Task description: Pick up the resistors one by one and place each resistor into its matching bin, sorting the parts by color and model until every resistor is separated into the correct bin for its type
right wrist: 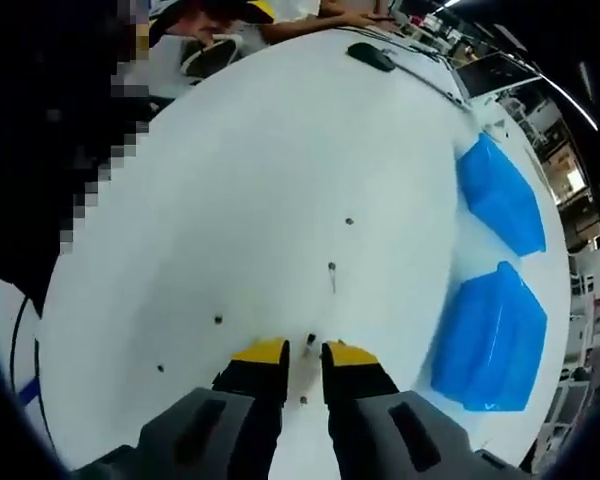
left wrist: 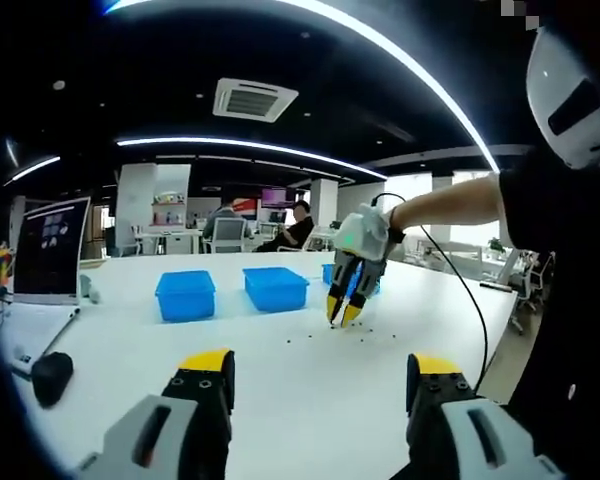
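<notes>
Small dark resistors lie scattered on the white table (right wrist: 230,200); one (right wrist: 331,276) lies just ahead of my right gripper and another (right wrist: 349,221) farther out. My right gripper (right wrist: 306,353) points down at the table with its jaws a narrow gap apart, and one resistor (right wrist: 310,344) sits between the tips, untouched as far as I can see. In the left gripper view the right gripper (left wrist: 341,316) stands tip-down among the resistors (left wrist: 365,330). My left gripper (left wrist: 320,372) hovers low over the table, jaws wide apart and nothing between them. Blue bins (left wrist: 185,295) (left wrist: 276,288) stand behind.
Two blue bins (right wrist: 500,195) (right wrist: 490,335) lie to the right in the right gripper view. A monitor (left wrist: 50,250) and a black object (left wrist: 50,378) stand at the table's left. A cable (left wrist: 470,300) hangs from the right gripper. People sit in the background.
</notes>
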A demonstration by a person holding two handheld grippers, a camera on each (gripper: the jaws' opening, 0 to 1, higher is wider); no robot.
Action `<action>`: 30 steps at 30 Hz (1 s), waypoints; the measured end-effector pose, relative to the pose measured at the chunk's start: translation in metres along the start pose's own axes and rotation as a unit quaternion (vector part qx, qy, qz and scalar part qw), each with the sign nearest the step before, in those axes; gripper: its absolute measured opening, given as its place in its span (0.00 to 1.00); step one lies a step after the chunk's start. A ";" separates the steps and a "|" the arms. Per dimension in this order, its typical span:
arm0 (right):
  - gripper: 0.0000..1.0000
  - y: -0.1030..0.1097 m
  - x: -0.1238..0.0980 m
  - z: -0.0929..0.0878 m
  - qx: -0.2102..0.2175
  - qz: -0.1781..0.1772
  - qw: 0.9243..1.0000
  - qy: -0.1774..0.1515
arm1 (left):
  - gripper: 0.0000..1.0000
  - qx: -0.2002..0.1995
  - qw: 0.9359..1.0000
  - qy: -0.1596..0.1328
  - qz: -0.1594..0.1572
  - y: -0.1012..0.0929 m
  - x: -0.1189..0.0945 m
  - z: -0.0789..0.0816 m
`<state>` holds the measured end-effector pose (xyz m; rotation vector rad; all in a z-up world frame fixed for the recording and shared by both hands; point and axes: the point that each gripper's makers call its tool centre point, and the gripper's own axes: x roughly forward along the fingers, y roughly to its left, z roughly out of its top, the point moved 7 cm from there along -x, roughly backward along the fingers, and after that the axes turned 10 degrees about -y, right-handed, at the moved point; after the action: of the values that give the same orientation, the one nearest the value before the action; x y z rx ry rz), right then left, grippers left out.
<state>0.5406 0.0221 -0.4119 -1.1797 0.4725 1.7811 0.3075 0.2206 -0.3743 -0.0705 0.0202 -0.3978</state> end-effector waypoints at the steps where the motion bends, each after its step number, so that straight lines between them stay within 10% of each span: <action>1: 0.18 0.001 -0.002 0.001 0.000 0.000 1.000 -0.001 | 0.71 0.000 1.000 -0.001 0.000 0.000 0.000 0.000; 30: 0.05 -0.009 0.009 0.000 0.086 -0.005 0.996 0.014 | 0.70 -0.001 1.000 0.001 -0.002 0.004 0.000 -0.002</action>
<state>0.5473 0.0314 -0.4182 -1.0860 0.6217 1.6820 0.3087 0.2242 -0.3769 -0.0721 0.0231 -0.4009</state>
